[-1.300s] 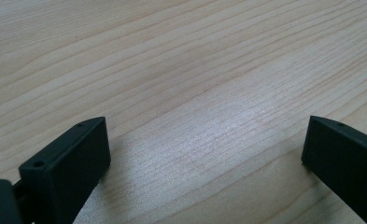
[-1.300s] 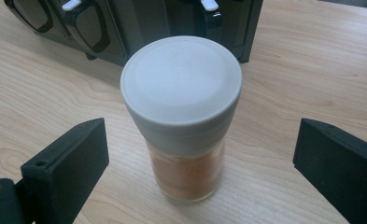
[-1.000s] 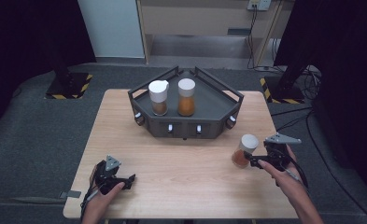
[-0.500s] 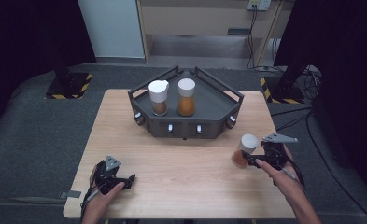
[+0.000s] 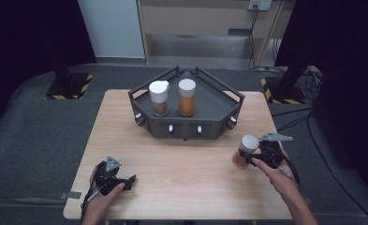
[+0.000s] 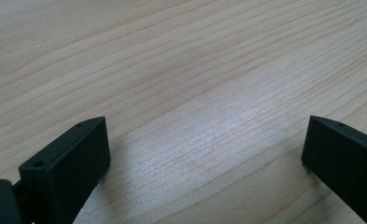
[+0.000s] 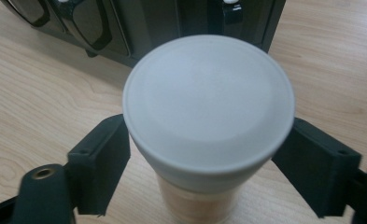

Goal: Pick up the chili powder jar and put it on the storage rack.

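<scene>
Gripping a white-capped jar point(image 5: 246, 151) of orange-brown contents with the right gripper point(image 5: 254, 157) at the lower right of the high view, jaws bracketing the body just beneath the cap point(image 7: 209, 105), apparently closed against it, though contact itself hidden under the cap rim. Holding below the cap probably to keep the jar upright and stop it slipping through. Facing the dark tray point(image 5: 219, 101) at upper centre, already carrying two similar jars point(image 5: 158, 97) point(image 5: 187, 97), with free floor beside them, suggesting transfer there next. Resting the left gripper point(image 5: 125, 182) at lower left on the wooden table point(image 6: 181, 70), jaws spread wide and holding nothing, parked clear of the working path.
</scene>
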`<state>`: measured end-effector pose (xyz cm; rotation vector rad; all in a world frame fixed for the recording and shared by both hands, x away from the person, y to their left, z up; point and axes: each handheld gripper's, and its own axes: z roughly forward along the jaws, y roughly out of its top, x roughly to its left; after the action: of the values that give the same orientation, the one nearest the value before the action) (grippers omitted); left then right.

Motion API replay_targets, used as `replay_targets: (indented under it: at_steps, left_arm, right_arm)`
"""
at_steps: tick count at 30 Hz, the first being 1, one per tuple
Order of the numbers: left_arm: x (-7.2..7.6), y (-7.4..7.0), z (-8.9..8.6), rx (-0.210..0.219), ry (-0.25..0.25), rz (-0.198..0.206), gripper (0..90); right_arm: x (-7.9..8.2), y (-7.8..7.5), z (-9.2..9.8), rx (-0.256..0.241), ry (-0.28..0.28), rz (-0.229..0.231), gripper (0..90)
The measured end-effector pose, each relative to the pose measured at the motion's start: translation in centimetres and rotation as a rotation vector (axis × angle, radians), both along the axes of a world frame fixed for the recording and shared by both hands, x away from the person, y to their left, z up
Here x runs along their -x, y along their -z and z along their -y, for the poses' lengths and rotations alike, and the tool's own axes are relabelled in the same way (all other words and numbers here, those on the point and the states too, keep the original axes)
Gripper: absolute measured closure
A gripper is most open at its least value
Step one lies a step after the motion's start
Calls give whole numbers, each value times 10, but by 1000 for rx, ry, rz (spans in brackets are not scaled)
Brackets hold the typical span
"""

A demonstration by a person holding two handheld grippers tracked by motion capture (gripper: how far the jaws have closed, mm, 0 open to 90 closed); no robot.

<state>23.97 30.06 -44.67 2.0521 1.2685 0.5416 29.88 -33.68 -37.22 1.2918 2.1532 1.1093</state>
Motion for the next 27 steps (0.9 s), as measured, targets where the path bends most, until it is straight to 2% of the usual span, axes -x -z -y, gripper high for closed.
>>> replay_targets:
  at_steps: [7, 16, 27]
  left_arm:
    - [0, 0, 0, -1, 0, 0, 0]
    - [0, 0, 0, 0, 0, 0, 0]
    - [0, 0, 0, 0, 0, 0, 0]
  right_arm:
    - [-3, -2, -6, 21, 0, 7, 333]
    - [-2, -8, -7, 34, -4, -3, 339]
    - [6, -36, -8, 36, -33, 16, 340]
